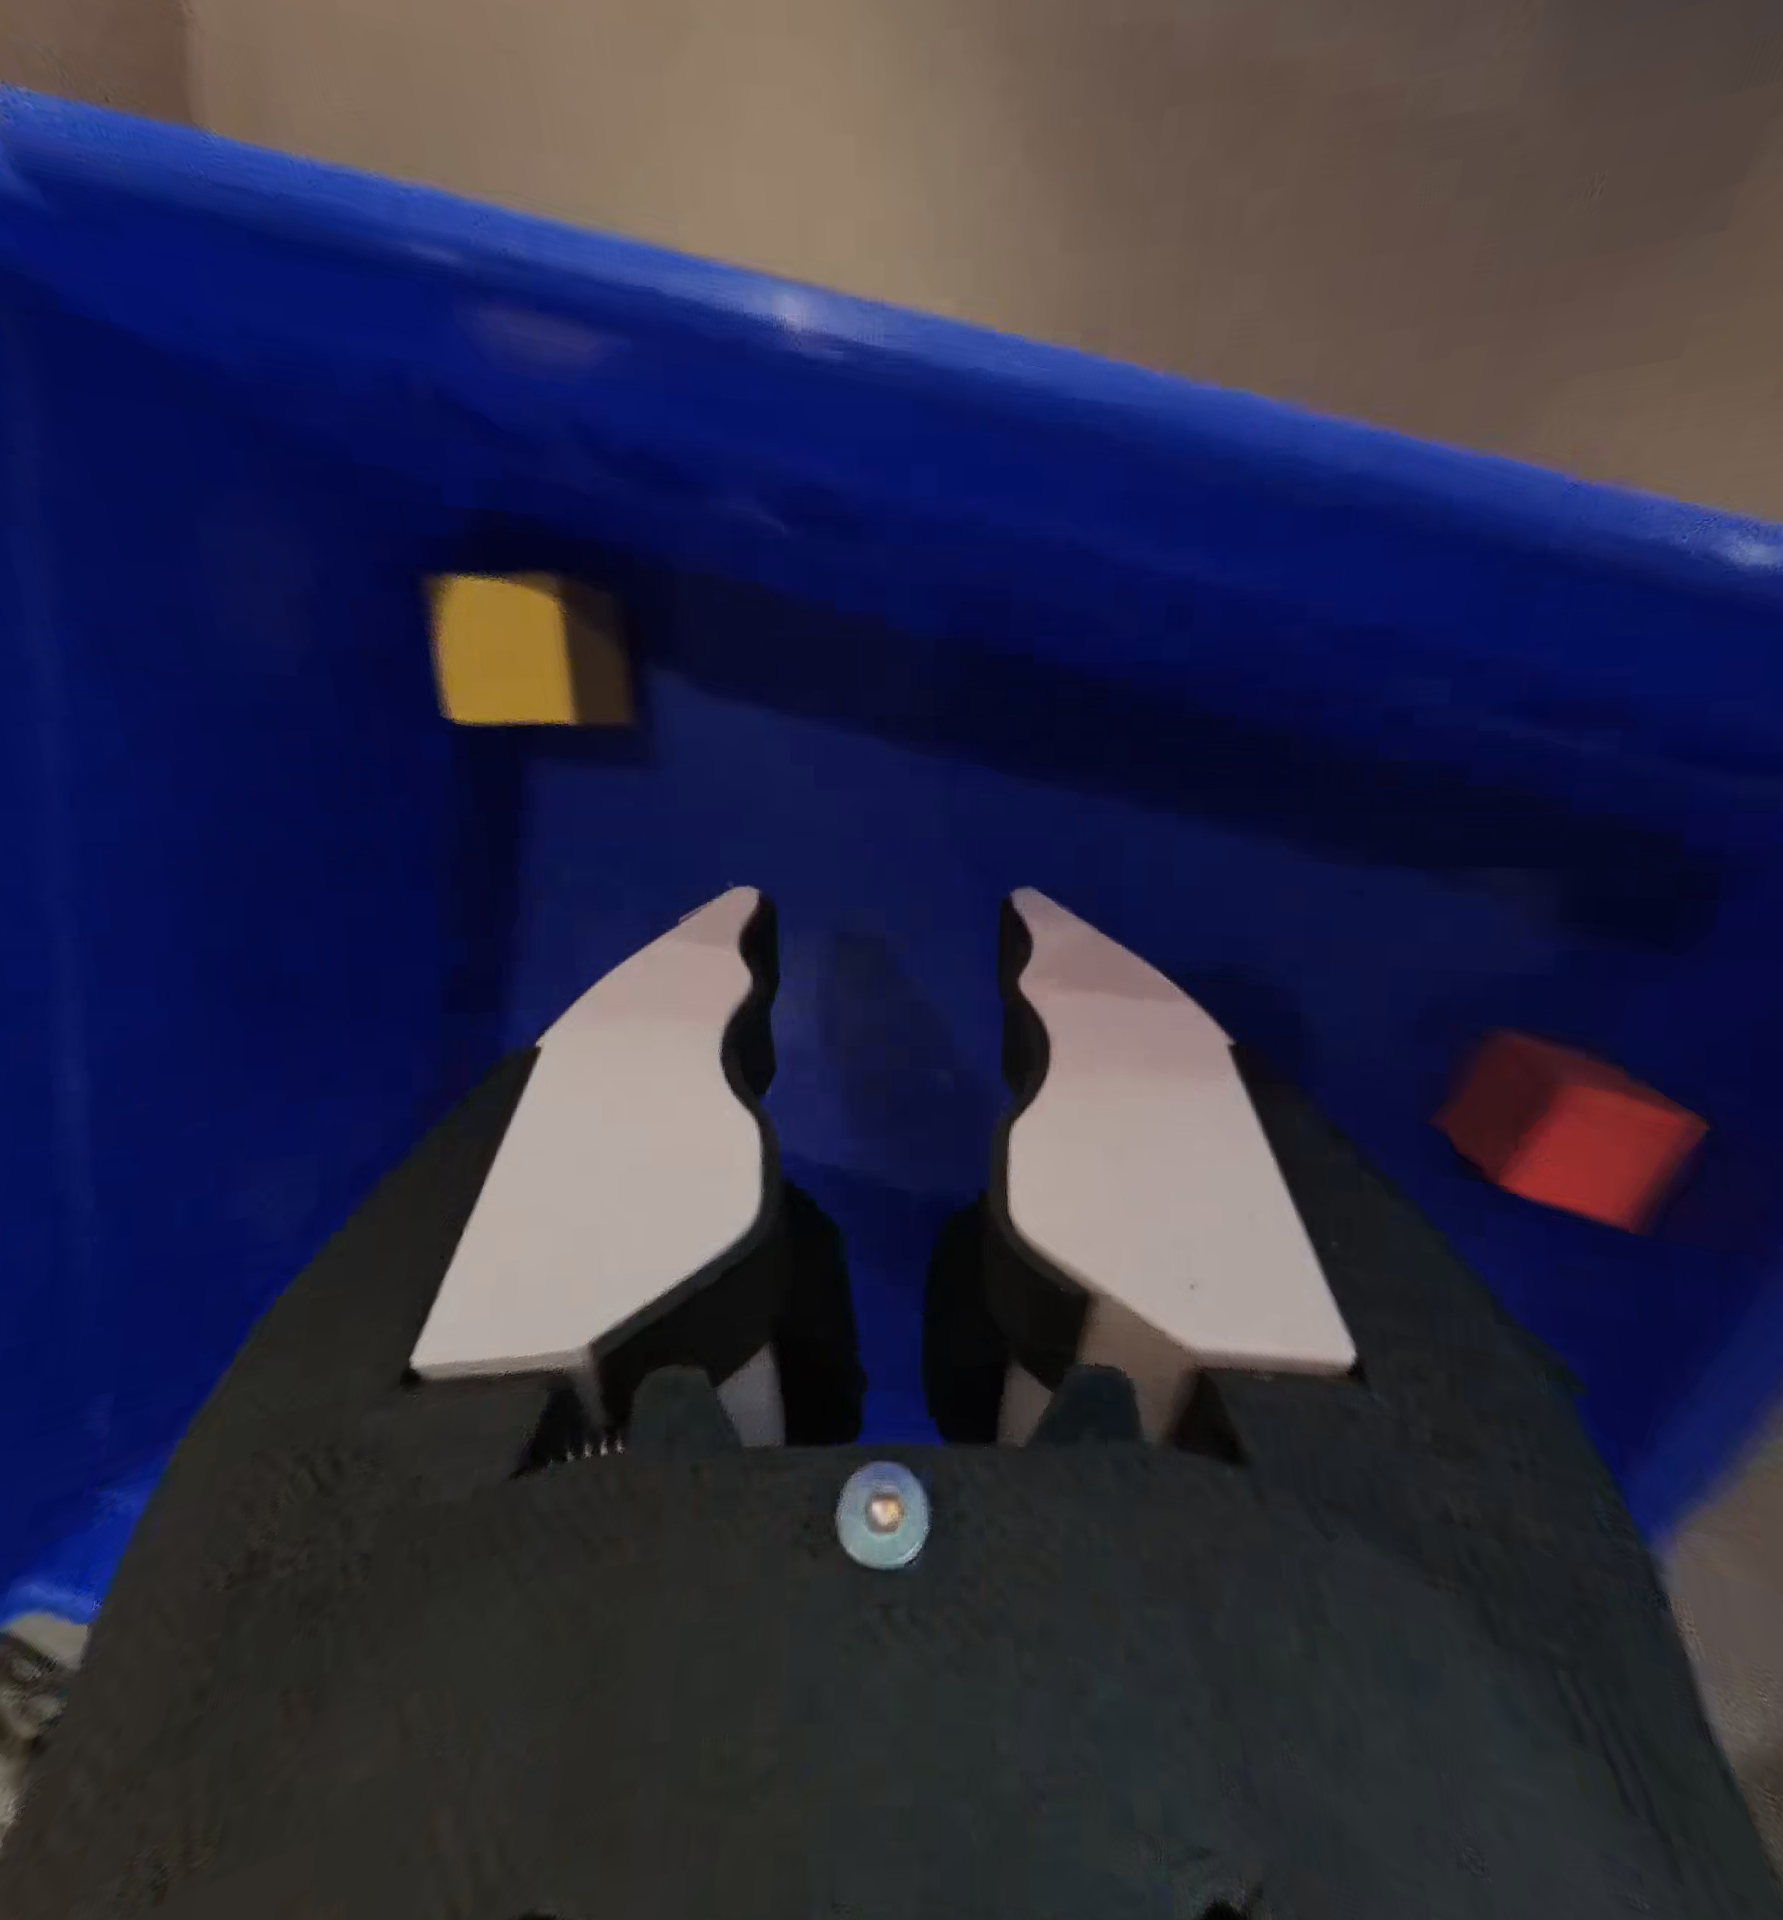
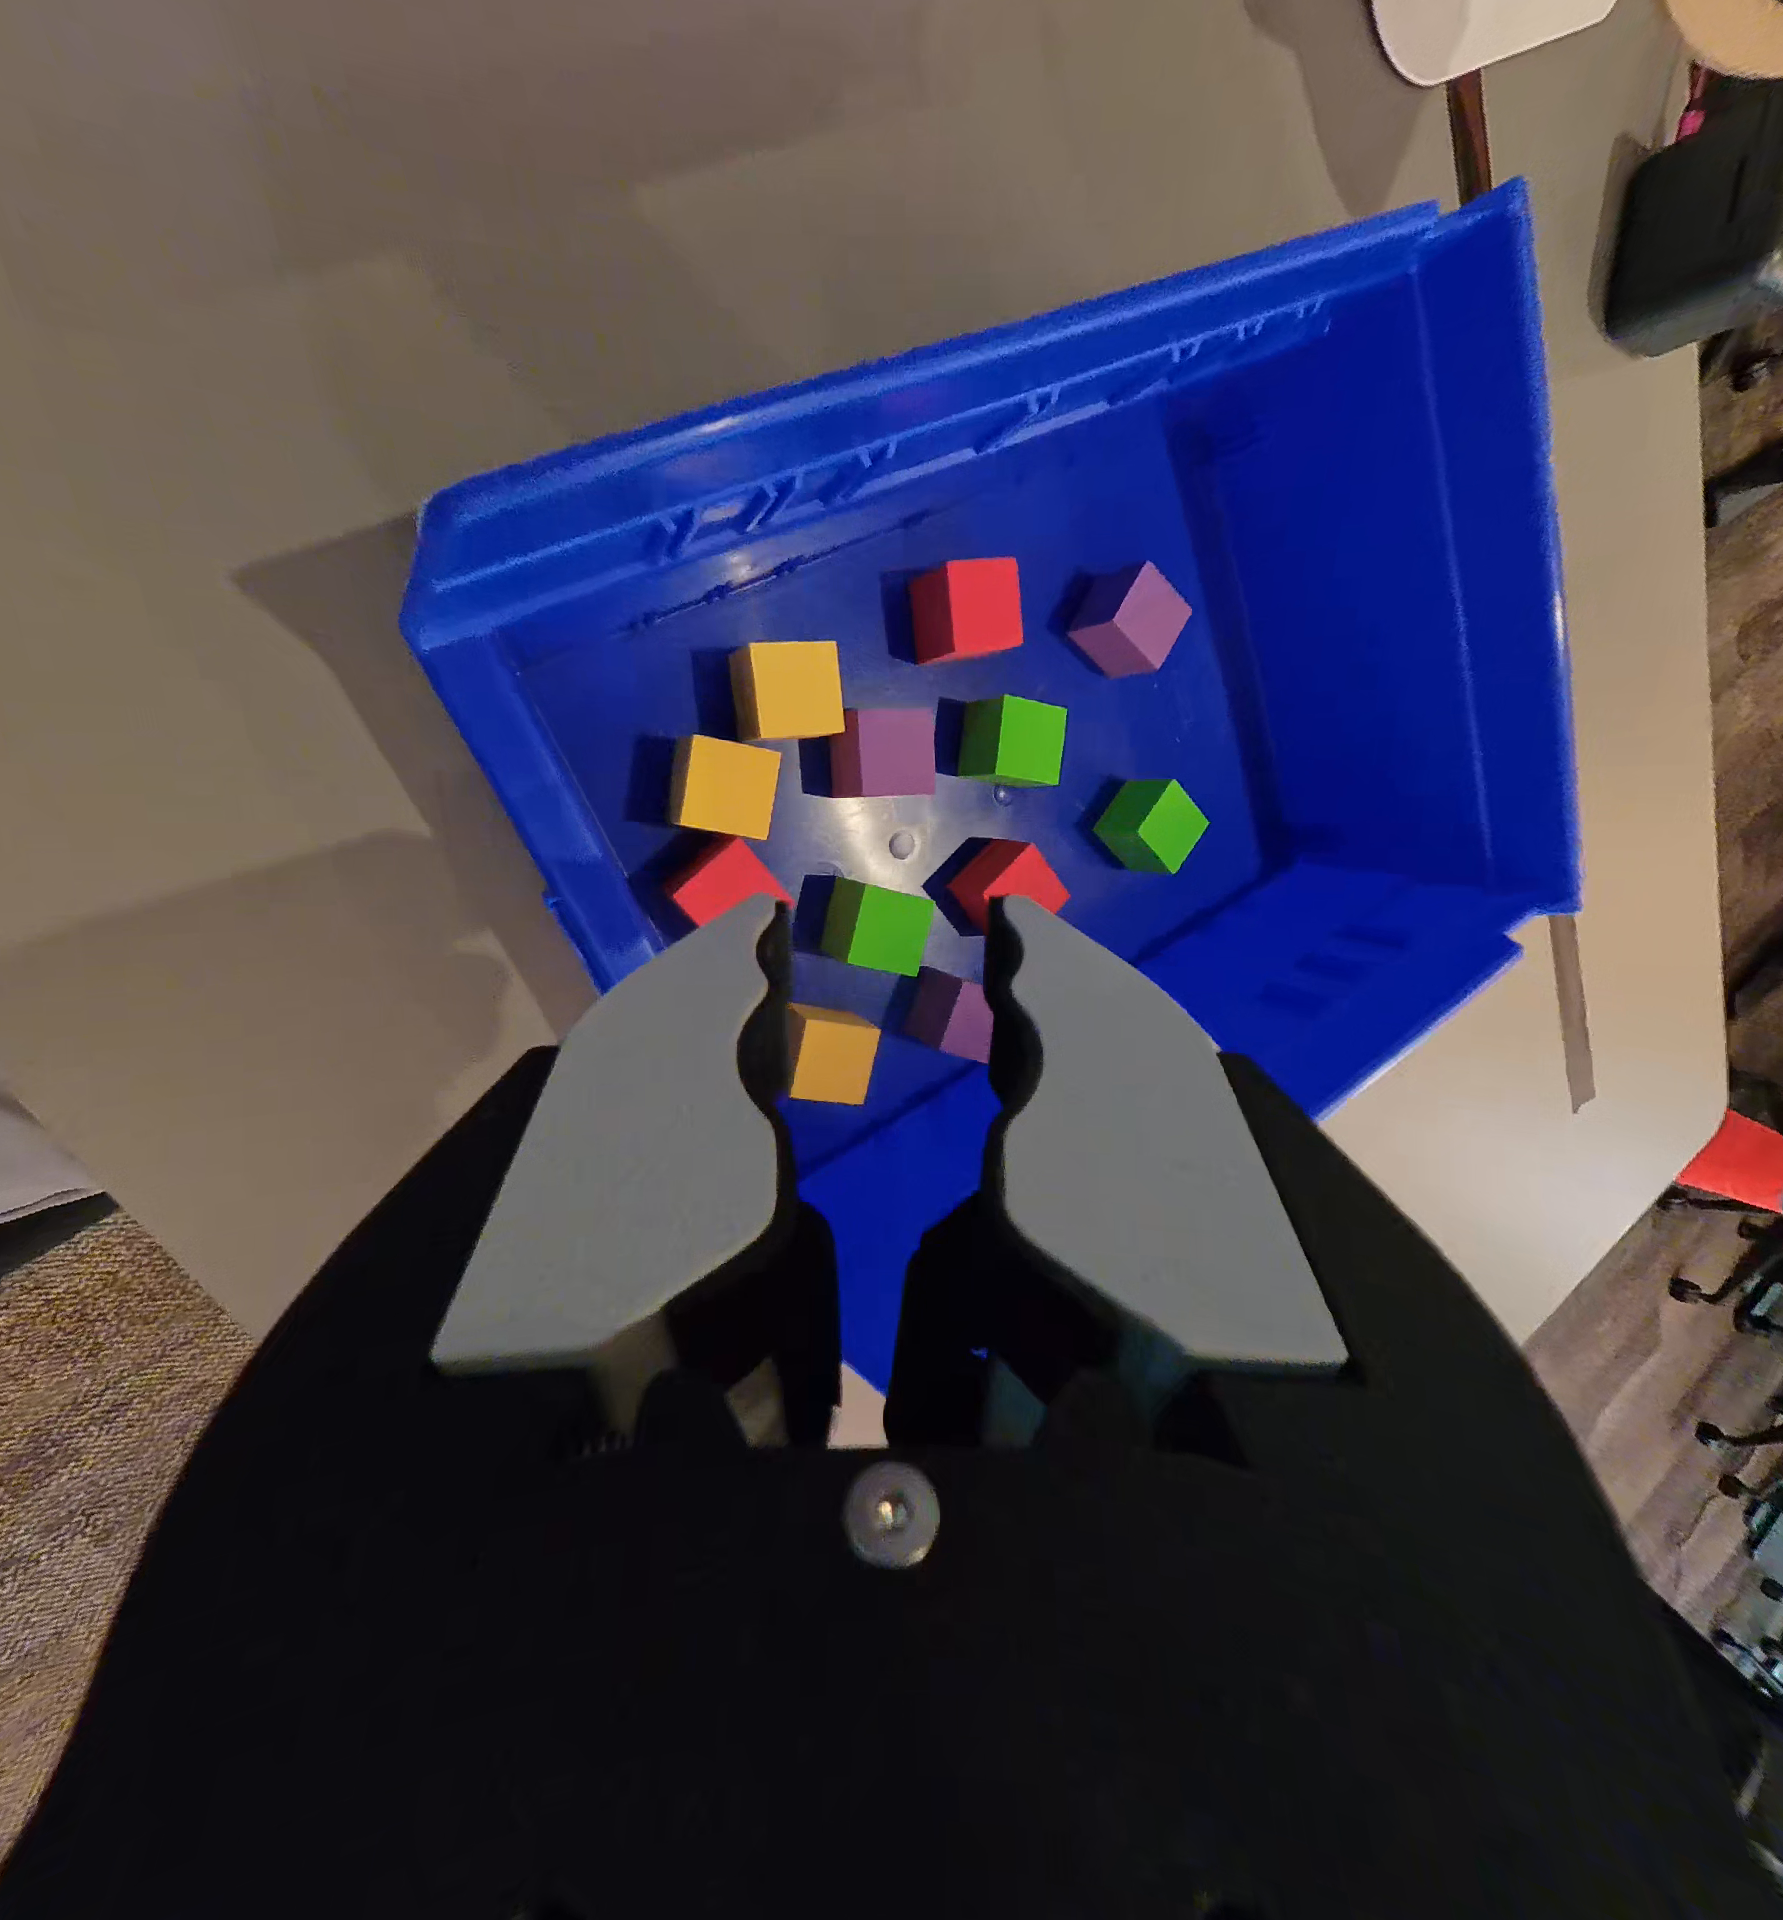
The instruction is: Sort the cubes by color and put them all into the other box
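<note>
Your left gripper is inside the blue bin, jaws parted, nothing between them, just bare bin floor. The left wrist view is blurred. A yellow cube lies far left of your fingertips, a red cube to the right; both are apart from the gripper.

Your right gripper hangs above the near side of the blue bin, which sits on a pale table. Jaws are released, holding nothing. In the gap between your fingers you see a green cube, a yellow cube nearer, and a purple cube partly hidden by the right finger. A red cube shows at the right fingertip, another red cube at the left. Farther in lie more cubes, scattered on the bin floor: two yellow, two purple, two green, one red.
</note>
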{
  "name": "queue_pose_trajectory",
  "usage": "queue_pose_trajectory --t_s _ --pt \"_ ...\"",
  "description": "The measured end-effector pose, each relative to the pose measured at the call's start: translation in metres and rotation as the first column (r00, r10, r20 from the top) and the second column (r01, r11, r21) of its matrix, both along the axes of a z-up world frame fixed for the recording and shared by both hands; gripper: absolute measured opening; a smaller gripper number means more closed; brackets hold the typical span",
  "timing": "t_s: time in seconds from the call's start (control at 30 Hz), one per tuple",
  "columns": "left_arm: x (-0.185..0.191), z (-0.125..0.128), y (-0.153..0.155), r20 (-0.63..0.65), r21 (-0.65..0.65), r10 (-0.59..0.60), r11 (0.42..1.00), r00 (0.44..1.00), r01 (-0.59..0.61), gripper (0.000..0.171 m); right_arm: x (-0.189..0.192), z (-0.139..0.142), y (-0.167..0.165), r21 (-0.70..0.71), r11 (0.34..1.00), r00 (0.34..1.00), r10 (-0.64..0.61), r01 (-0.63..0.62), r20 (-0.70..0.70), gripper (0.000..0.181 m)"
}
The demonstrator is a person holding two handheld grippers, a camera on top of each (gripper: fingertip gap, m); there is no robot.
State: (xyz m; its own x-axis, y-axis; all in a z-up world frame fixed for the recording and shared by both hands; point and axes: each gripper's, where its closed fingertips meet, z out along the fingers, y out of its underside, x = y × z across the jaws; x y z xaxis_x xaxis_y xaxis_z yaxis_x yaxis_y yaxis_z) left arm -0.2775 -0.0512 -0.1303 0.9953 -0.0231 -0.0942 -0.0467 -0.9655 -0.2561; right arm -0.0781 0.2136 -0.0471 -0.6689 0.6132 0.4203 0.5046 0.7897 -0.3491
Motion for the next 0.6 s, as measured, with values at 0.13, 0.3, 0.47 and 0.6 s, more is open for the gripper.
queue_pose_trajectory --t_s 0.13,0.3,0.47,0.6 --pt "0.055 0.012 -0.025 0.278 -0.102 0.085 0.993 0.957 -0.059 0.037 -0.002 -0.012 0.002 -0.004 1.0 1.0 -0.005 0.005 0.019 0.036" --pt "0.095 0.017 -0.032 0.343 -0.15 0.296 0.954 0.892 -0.259 0.037 -0.001 -0.02 -0.004 -0.024 1.0 1.0 -0.005 0.006 0.017 0.036" --pt "0.1 0.018 -0.042 0.209 -0.095 0.533 0.846 0.82 -0.525 0.037 0.0 -0.021 -0.01 -0.044 0.999 1.0 -0.004 0.003 -0.009 0.036" --pt "0.104 0.018 -0.045 0.212 -0.017 0.67 0.731 0.712 -0.682 0.025 -0.002 -0.019 -0.021 -0.075 0.997 0.998 0.027 -0.031 -0.05 0.035"
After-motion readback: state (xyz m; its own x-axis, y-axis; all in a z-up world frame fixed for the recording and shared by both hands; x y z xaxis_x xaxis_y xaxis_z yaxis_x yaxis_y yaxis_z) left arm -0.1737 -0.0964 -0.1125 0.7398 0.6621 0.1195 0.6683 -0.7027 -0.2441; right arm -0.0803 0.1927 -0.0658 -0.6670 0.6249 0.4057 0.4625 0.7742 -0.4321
